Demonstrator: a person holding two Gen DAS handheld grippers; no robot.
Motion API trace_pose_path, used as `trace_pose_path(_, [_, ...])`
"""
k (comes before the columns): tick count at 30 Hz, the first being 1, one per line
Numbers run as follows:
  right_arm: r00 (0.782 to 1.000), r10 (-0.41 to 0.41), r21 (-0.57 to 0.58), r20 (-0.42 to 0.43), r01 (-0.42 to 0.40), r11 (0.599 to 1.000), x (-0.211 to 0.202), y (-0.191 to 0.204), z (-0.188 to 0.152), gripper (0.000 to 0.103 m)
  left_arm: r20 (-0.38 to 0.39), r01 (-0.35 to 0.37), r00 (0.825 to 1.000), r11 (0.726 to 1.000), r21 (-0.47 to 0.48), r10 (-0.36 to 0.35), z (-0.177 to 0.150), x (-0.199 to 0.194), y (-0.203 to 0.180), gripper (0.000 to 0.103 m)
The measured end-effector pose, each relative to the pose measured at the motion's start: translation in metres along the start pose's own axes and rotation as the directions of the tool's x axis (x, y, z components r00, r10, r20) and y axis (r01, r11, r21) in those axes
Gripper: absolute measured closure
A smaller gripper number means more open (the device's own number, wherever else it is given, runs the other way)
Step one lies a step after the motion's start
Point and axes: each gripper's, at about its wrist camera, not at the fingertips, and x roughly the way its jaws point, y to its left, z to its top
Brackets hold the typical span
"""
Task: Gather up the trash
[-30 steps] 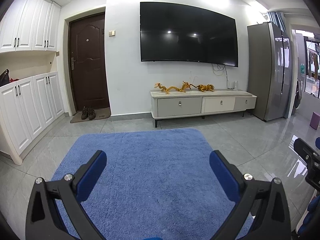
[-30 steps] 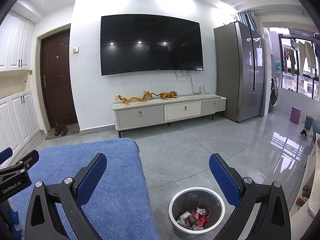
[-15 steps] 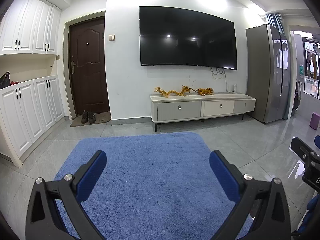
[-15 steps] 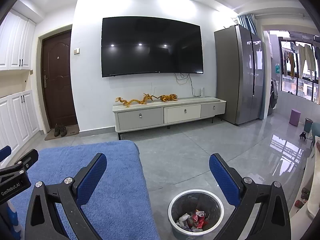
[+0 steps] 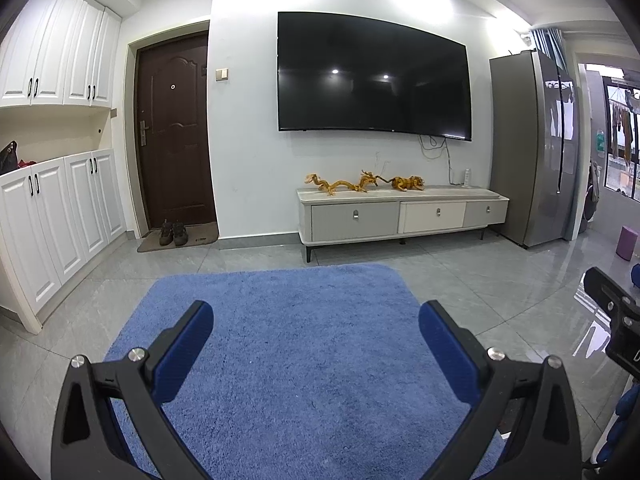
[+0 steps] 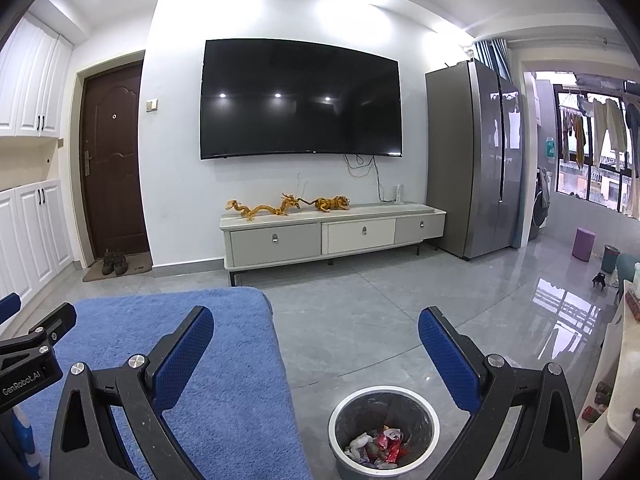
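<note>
A round grey trash bin (image 6: 341, 420) stands on the tiled floor low in the right wrist view, with several crumpled red and white wrappers (image 6: 380, 446) at its bottom. My right gripper (image 6: 316, 340) is open and empty, held above and just behind the bin. My left gripper (image 5: 316, 336) is open and empty over the blue rug (image 5: 280, 312). No loose trash shows on the rug or floor. Part of the left gripper shows at the left edge of the right wrist view (image 6: 28, 356).
A white TV cabinet (image 6: 332, 236) with golden figurines stands under a wall TV (image 6: 300, 98). A grey fridge (image 6: 476, 160) is at the right, white cupboards (image 5: 48, 216) at the left, a brown door (image 5: 174, 128) with shoes (image 5: 173, 233) beside them. A pale table edge (image 6: 624, 380) is at the far right.
Both grippers have tilted up slightly, so the room has slid a little lower in both views. Both stay open and empty.
</note>
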Motion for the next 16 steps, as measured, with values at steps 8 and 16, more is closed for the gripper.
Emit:
trace_pose_path(8, [1.0,-0.017,-0.015,0.011,0.017,1.0,-0.0018,0.0013,-0.0002,0.0,-0.008,0.006,1.0,1.0,-0.013,-0.006,0.0009,0.0011,0.0031,0.0])
trace_pose_path(16, [1.0,-0.02,-0.018,0.012,0.021,1.0,-0.0022,0.0015,0.0007,0.0,-0.015,0.014,1.0,1.0,-0.018,-0.014,0.0017,0.0018,0.0058,0.0])
